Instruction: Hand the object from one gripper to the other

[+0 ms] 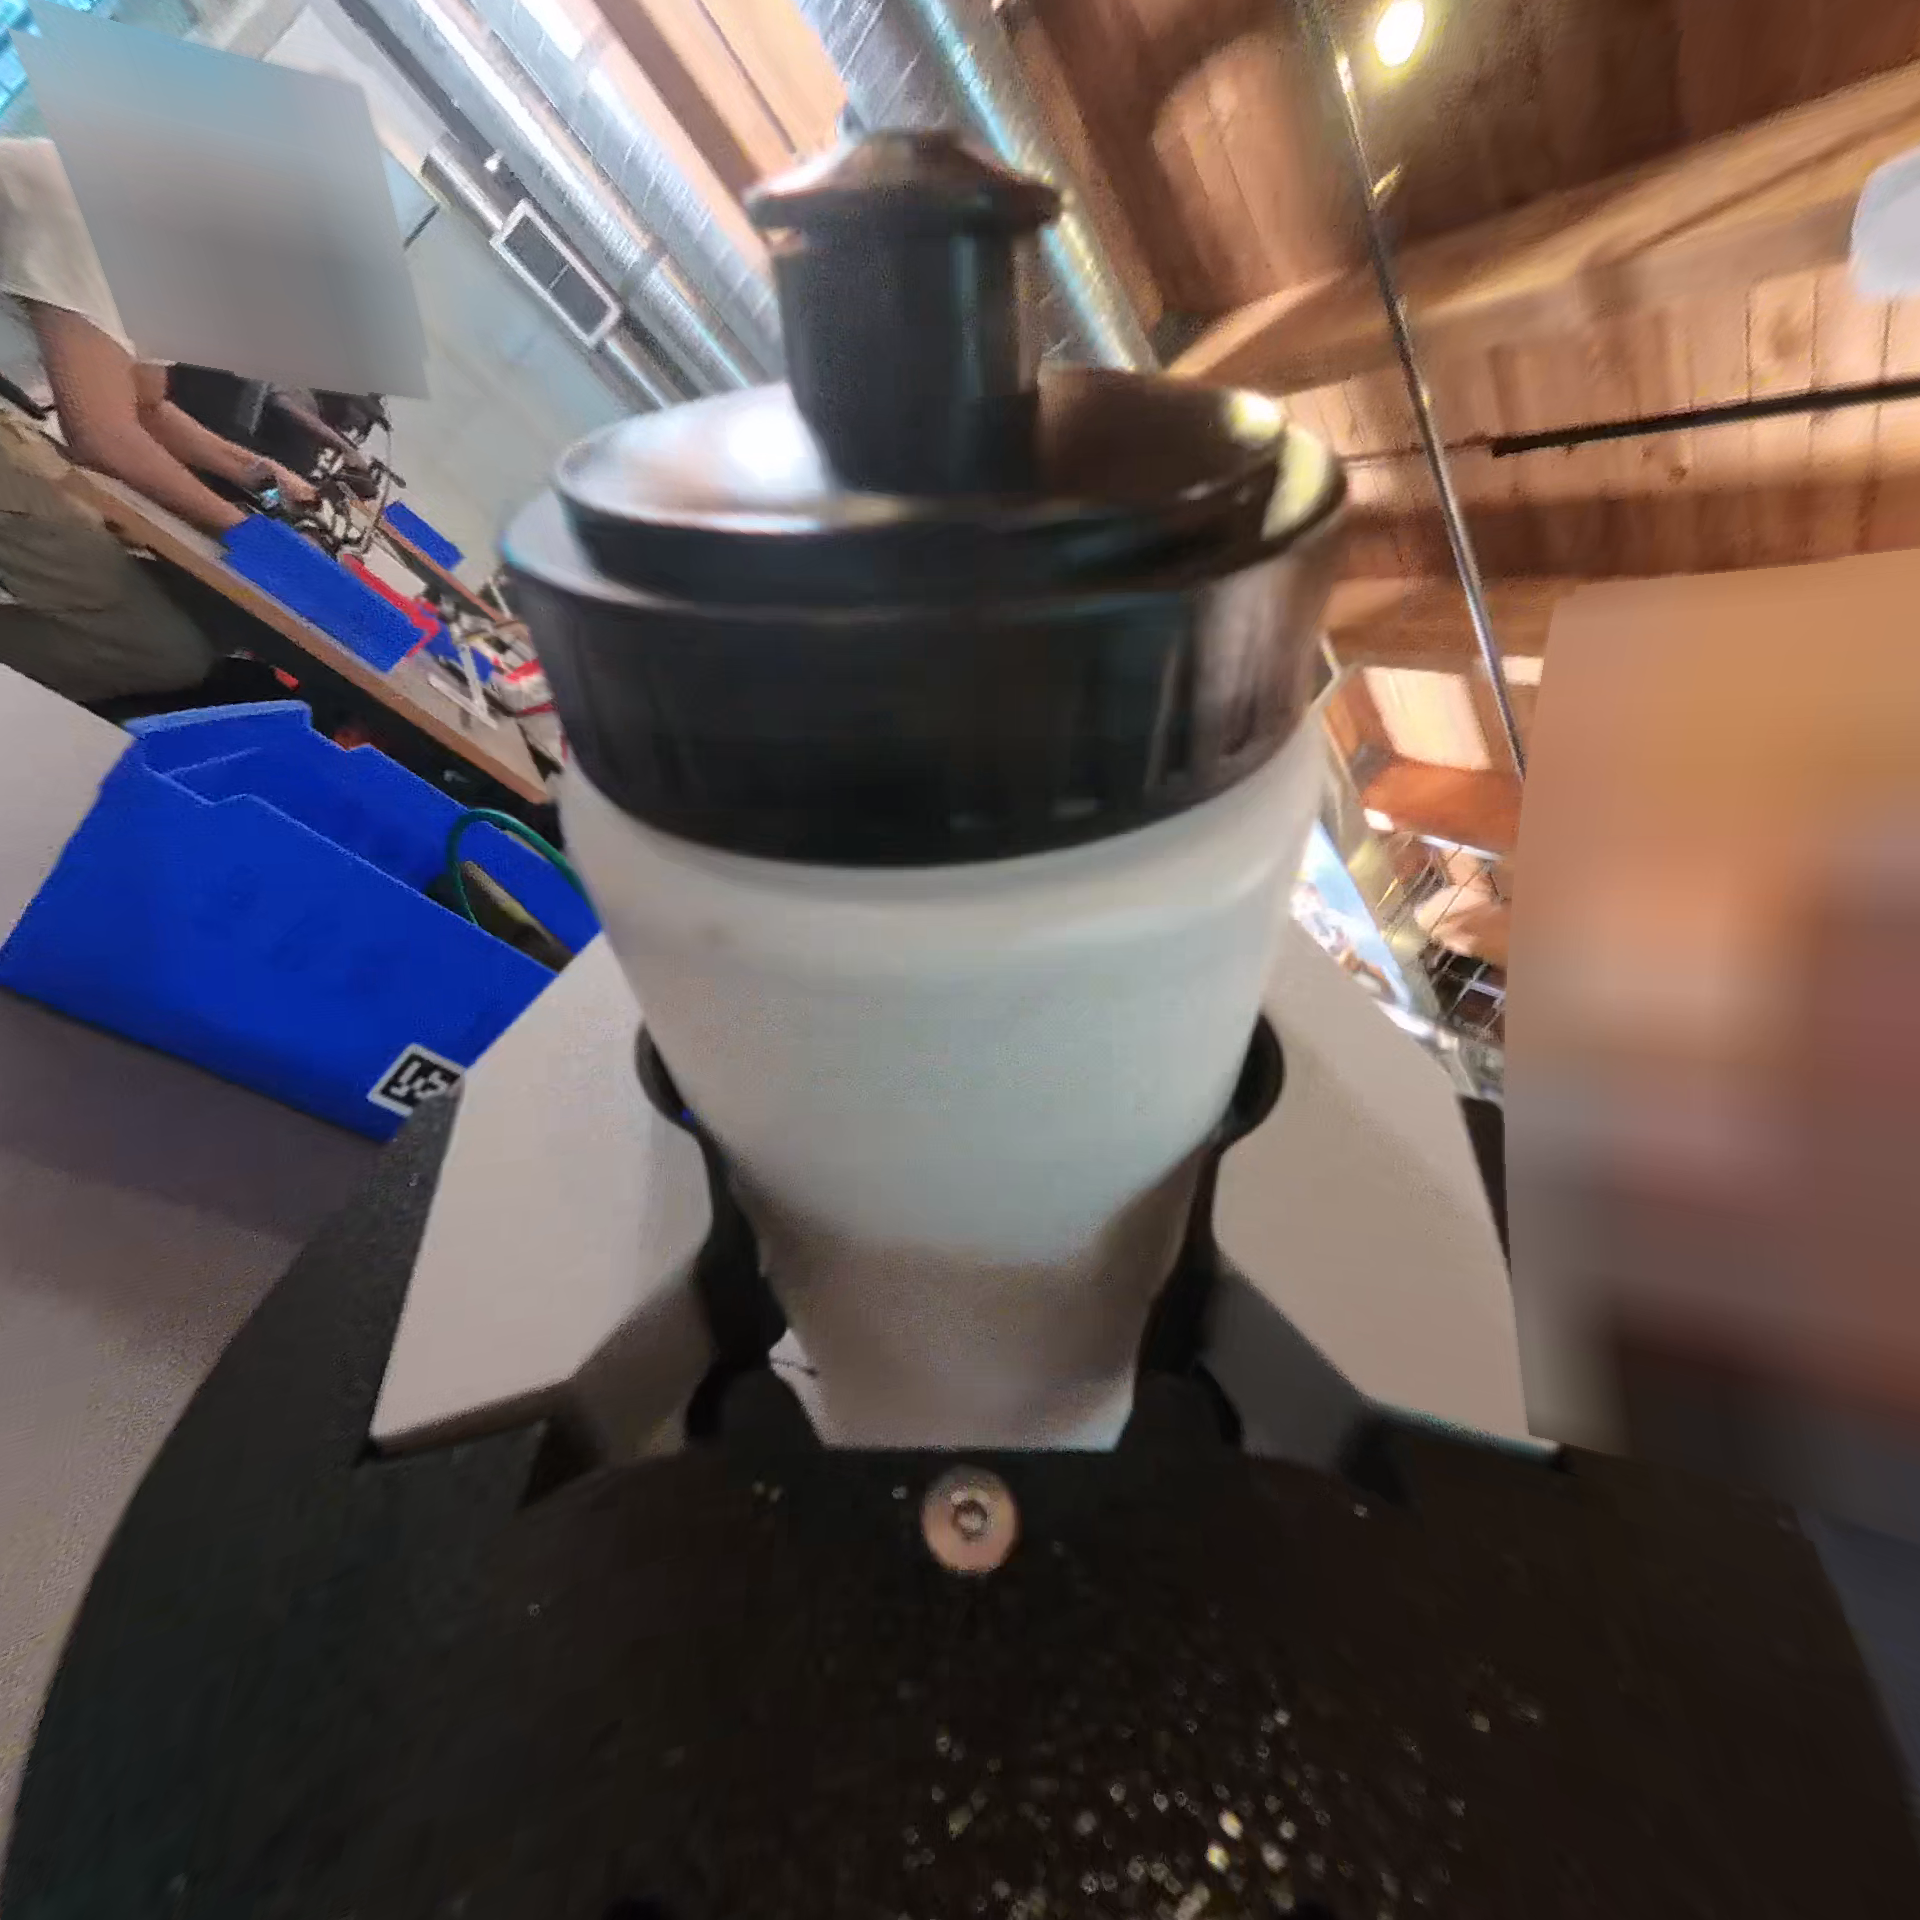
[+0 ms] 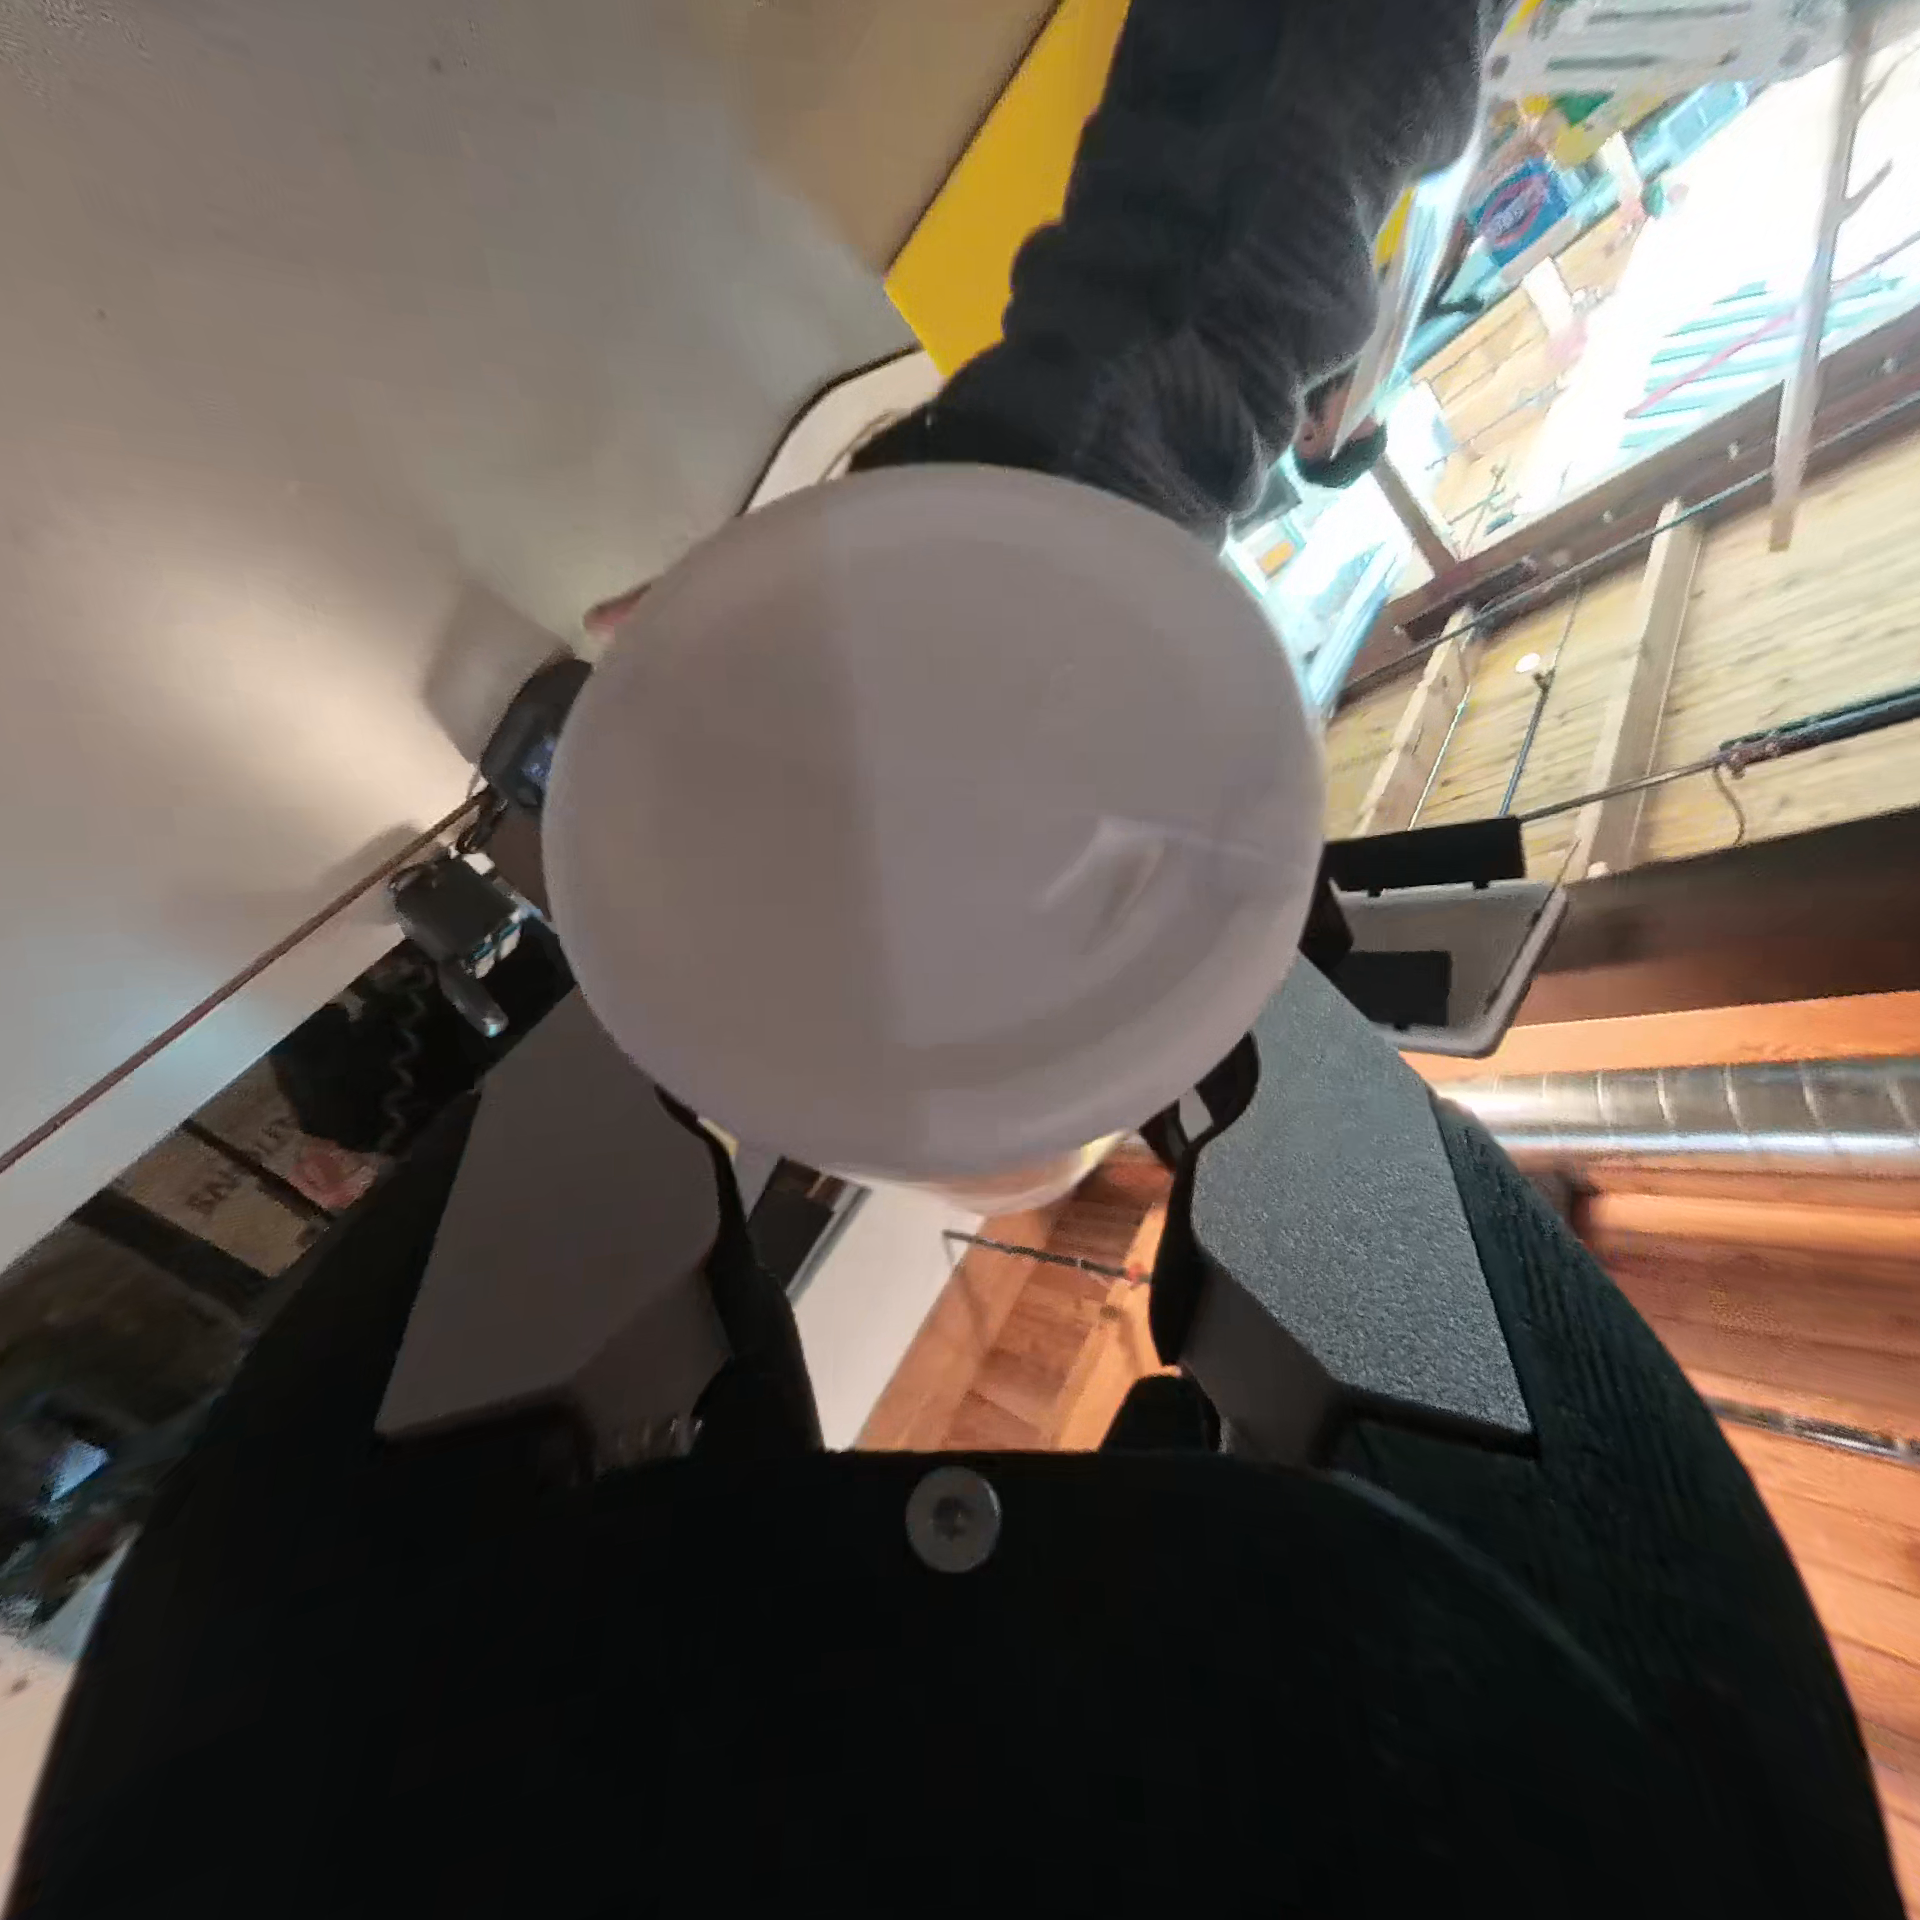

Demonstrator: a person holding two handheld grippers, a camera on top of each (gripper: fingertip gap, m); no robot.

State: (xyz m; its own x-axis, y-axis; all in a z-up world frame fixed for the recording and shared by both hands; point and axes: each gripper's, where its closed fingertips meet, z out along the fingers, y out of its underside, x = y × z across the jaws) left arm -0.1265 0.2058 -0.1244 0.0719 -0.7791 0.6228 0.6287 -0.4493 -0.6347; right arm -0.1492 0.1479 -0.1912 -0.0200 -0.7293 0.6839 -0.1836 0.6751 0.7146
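A white plastic bottle (image 1: 935, 997) with a black screw cap (image 1: 914, 644) and spout stands between the fingers of my left gripper (image 1: 961, 1081), which is shut on its body, cap pointing away from the camera. In the right wrist view I see the bottle's round white base (image 2: 935, 810) facing the camera. My right gripper (image 2: 951, 1101) has its fingers against both sides of the lower part of the base and looks shut on it. Parts of the left gripper (image 2: 1455, 935) and a dark sleeve (image 2: 1195, 312) show behind the bottle.
A blue bin (image 1: 260, 914) sits on the grey table (image 1: 156, 1195) to the left. A person sits at a bench (image 1: 312, 623) with blue parts farther back. Wooden beams and a metal duct (image 1: 644, 208) are overhead. Tip to tip, the grippers are about 8 cm apart.
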